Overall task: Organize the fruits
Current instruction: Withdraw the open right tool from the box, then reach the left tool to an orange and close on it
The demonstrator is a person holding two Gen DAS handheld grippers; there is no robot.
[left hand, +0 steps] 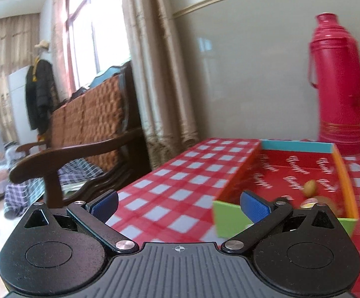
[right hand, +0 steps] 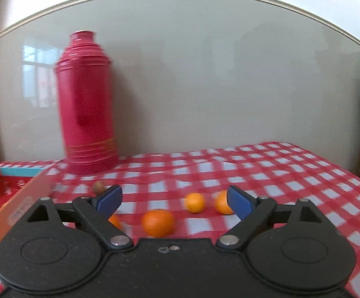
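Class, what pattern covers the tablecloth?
Red and white checks on the tablecloth, clearest in the right wrist view.

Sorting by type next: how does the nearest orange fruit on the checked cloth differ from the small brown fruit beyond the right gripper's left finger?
The nearest orange fruit is bright orange, the small brown fruit dull brown. The orange one looks larger and lies closer; the brown one sits nearer the red flask. Both rest on the cloth, outside the box.

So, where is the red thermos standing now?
The red thermos stands upright at the back of the checked tablecloth, against the wall, just behind the far corner of the colourful box; it appears left in the right wrist view.
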